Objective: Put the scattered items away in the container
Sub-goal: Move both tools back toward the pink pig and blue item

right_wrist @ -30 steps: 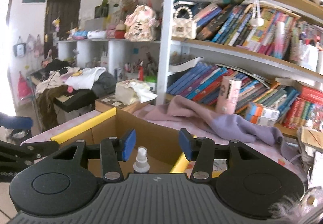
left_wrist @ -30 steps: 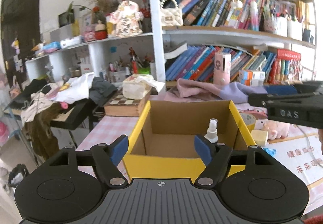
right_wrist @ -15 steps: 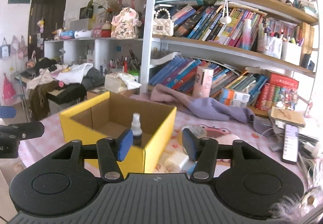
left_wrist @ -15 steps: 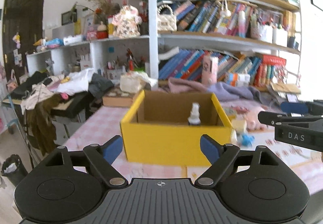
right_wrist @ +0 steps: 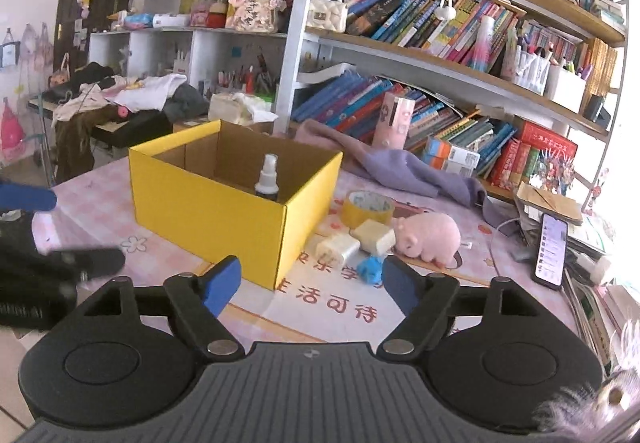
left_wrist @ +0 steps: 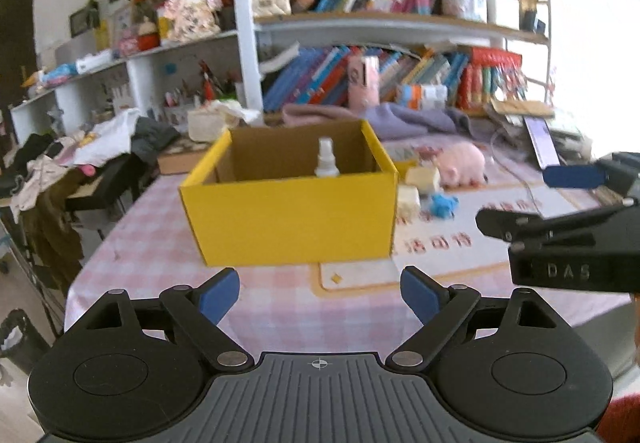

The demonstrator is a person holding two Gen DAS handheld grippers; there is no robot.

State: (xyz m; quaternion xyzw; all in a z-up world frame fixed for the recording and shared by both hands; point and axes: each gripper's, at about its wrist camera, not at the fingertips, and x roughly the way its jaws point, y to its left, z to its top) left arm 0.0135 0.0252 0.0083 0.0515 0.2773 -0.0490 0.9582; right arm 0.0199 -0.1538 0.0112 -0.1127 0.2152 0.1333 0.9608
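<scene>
A yellow cardboard box [left_wrist: 292, 219] [right_wrist: 208, 211] stands open on the pink checked table, with a small spray bottle [left_wrist: 326, 159] [right_wrist: 267, 179] upright inside it. Right of the box lie a yellow tape roll [right_wrist: 368, 208], two cream blocks [right_wrist: 374, 235], a small blue toy [right_wrist: 370, 269] and a pink plush pig [right_wrist: 428, 235] [left_wrist: 460, 163]. My left gripper [left_wrist: 320, 293] hovers in front of the box, its jaws opening with nothing between them. My right gripper [right_wrist: 310, 283] hangs near the box's right corner, jaws opening, empty too.
A purple cloth [right_wrist: 400, 167] is draped behind the box below the crowded bookshelves [right_wrist: 440, 43]. A phone [right_wrist: 552, 251] and stacked papers lie at the table's right edge. Clothes are piled on a side desk [right_wrist: 120, 99] at the left. A printed mat [right_wrist: 340, 307] covers the near table.
Both grippers have pulled back from above the box, so the whole box and the table's items now show. Both jaws stand wider than before. The spray bottle stays upright in the box.
</scene>
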